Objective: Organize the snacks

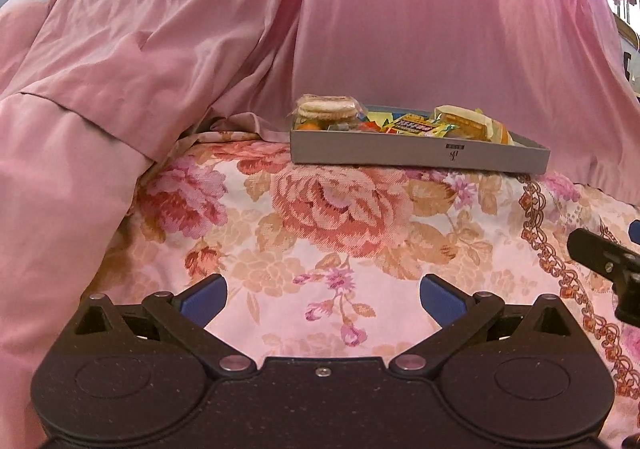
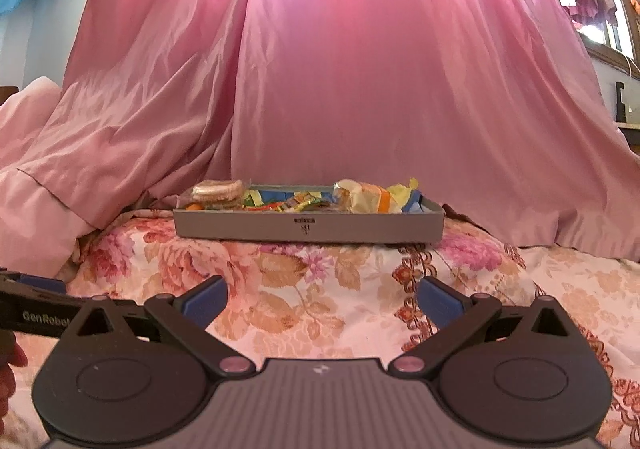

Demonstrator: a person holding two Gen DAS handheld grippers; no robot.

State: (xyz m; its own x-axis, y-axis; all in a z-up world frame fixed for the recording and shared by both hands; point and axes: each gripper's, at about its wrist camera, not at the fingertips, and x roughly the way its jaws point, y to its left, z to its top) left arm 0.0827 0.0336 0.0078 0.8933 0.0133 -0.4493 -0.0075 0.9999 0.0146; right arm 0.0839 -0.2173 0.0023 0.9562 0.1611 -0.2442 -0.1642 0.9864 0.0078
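Observation:
A shallow grey box [image 1: 400, 153] [image 2: 248, 227] full of snacks stands on the floral bedspread, against the pink curtain. A wrapped stack of round biscuits [image 1: 326, 109] [image 2: 218, 189] sits at its left end, colourful small packets [image 1: 416, 125] [image 2: 288, 201] in the middle, and a wrapped bread or cake [image 1: 472, 123] [image 2: 364, 197] at its right end. My left gripper [image 1: 323, 299] is open and empty, low over the bedspread, well short of the box. My right gripper [image 2: 322, 299] is also open and empty, in front of the box.
The floral bedspread [image 1: 340, 217] [image 2: 320, 281] lies between grippers and box. Pink curtain fabric [image 1: 120, 69] [image 2: 360, 69] drapes behind and bunches on the left. The right gripper's body [image 1: 608, 261] shows at the left wrist view's right edge; the left gripper's body [image 2: 36, 309] at the right wrist view's left edge.

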